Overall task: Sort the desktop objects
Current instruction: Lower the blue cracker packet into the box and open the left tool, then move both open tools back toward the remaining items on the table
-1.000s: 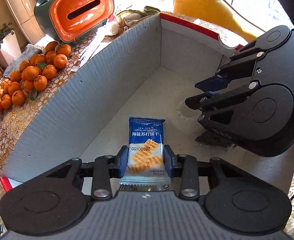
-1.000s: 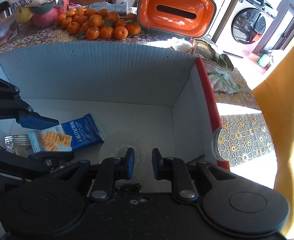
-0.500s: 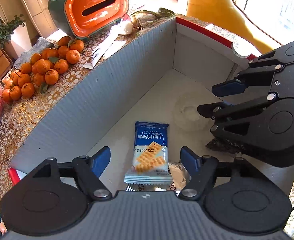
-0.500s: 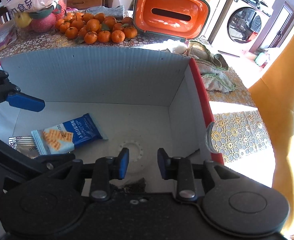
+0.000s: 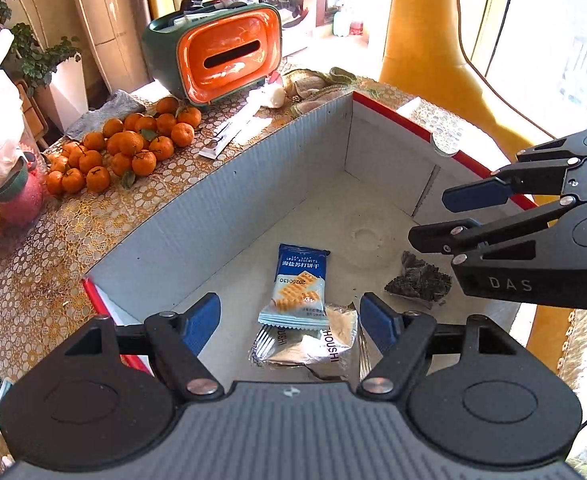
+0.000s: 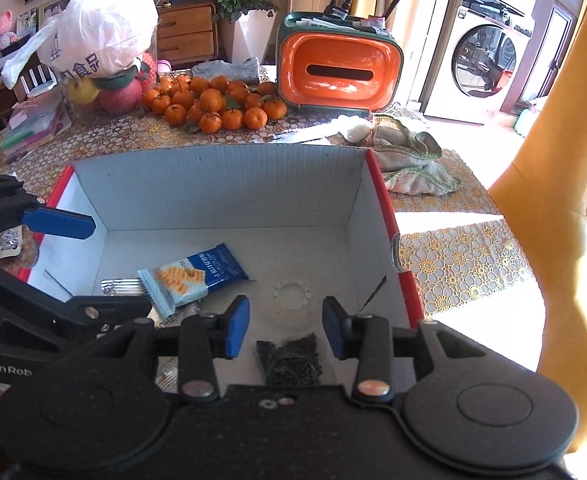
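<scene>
A blue soda-biscuit packet [image 5: 299,286] [image 6: 191,276] lies on the floor of the white cardboard box [image 5: 221,200] [image 6: 233,184], partly over a silver foil packet [image 5: 313,344] [image 6: 119,286]. A small dark clear bag [image 5: 419,282] [image 6: 289,360] lies near it on the box floor. My left gripper [image 5: 291,320] [image 6: 59,260] hangs open above the packets, holding nothing. Over the dark bag my right gripper [image 6: 285,326] [image 5: 453,216] is open too, with nothing between its pads.
On the patterned tabletop behind the box sit a pile of mandarins [image 5: 125,148] [image 6: 217,104], an orange tissue holder [image 5: 229,60] [image 6: 337,68], a crumpled cloth [image 6: 409,152] and a white plastic bag over fruit [image 6: 97,44]. A yellow chair [image 6: 553,200] stands to the right.
My left gripper opened and dropped the biscuit packet onto the foil packet, then rose up and back. My right gripper widened and lifted, leaving the dark bag on the box floor.
</scene>
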`<action>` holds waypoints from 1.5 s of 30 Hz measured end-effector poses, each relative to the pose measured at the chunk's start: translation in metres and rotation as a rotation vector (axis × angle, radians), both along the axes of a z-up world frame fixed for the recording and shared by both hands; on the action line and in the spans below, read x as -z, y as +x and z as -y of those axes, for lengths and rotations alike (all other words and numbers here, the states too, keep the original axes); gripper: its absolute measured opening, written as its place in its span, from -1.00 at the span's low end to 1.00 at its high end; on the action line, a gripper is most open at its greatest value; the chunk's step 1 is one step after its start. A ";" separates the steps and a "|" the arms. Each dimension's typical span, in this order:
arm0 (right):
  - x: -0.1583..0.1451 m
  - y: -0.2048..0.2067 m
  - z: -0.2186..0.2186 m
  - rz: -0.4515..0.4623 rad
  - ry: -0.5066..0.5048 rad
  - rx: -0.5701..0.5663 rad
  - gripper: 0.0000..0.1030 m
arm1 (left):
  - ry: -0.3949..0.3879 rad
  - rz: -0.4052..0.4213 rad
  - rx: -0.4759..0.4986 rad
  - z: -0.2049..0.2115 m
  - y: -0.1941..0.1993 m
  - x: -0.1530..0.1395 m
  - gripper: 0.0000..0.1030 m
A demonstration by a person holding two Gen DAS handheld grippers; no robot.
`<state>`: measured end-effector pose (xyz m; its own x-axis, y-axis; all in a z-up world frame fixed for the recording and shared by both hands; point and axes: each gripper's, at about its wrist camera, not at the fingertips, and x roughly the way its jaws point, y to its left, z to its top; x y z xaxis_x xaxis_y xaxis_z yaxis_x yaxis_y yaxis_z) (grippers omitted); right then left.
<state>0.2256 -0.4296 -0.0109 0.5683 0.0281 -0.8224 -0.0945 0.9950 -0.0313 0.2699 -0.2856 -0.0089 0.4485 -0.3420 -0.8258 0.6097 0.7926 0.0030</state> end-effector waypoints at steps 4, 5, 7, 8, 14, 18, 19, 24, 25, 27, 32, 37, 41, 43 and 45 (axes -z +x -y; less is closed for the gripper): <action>-0.012 -0.016 -0.005 0.025 0.010 -0.006 -0.13 | -0.016 0.022 -0.021 -0.013 -0.015 -0.013 0.48; -0.015 -0.021 -0.006 0.028 0.012 -0.005 -0.12 | -0.022 0.029 -0.027 -0.016 -0.019 -0.016 0.48; -0.020 -0.028 -0.009 0.035 0.016 -0.007 -0.10 | -0.033 0.032 -0.037 -0.023 -0.027 -0.022 0.48; -0.023 -0.032 -0.010 0.039 0.016 -0.009 -0.10 | -0.038 0.034 -0.041 -0.026 -0.031 -0.025 0.48; -0.035 -0.055 -0.021 0.057 0.022 -0.016 -0.09 | -0.061 0.055 -0.056 -0.043 -0.055 -0.039 0.48; -0.043 -0.069 -0.032 0.074 0.017 -0.025 -0.06 | -0.076 0.071 -0.061 -0.054 -0.072 -0.048 0.48; -0.045 -0.072 -0.035 0.078 0.016 -0.027 -0.03 | -0.081 0.074 -0.065 -0.057 -0.076 -0.050 0.48; -0.050 -0.086 -0.048 0.097 -0.008 -0.036 0.03 | -0.102 0.095 -0.072 -0.074 -0.095 -0.059 0.48; -0.050 -0.088 -0.050 0.097 -0.006 -0.036 0.04 | -0.101 0.099 -0.074 -0.077 -0.098 -0.061 0.48; -0.051 -0.094 -0.054 0.100 -0.010 -0.037 0.05 | -0.102 0.105 -0.083 -0.085 -0.105 -0.063 0.48; -0.054 -0.109 -0.064 0.113 0.002 -0.036 0.19 | -0.104 0.112 -0.099 -0.104 -0.122 -0.067 0.48; -0.059 -0.122 -0.080 0.135 0.014 -0.055 0.28 | -0.112 0.127 -0.110 -0.122 -0.137 -0.071 0.48; -0.059 -0.130 -0.094 0.142 0.027 -0.073 0.39 | -0.125 0.130 -0.124 -0.139 -0.148 -0.071 0.48; -0.059 -0.133 -0.102 0.146 0.040 -0.081 0.45 | -0.130 0.131 -0.129 -0.147 -0.152 -0.070 0.48; -0.059 -0.134 -0.109 0.148 0.049 -0.089 0.54 | -0.137 0.129 -0.136 -0.157 -0.156 -0.069 0.48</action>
<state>0.0912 -0.3204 0.0482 0.6767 0.1220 -0.7260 -0.1806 0.9836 -0.0031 0.1138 -0.1290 0.0604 0.5972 -0.3755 -0.7088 0.4984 0.8661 -0.0390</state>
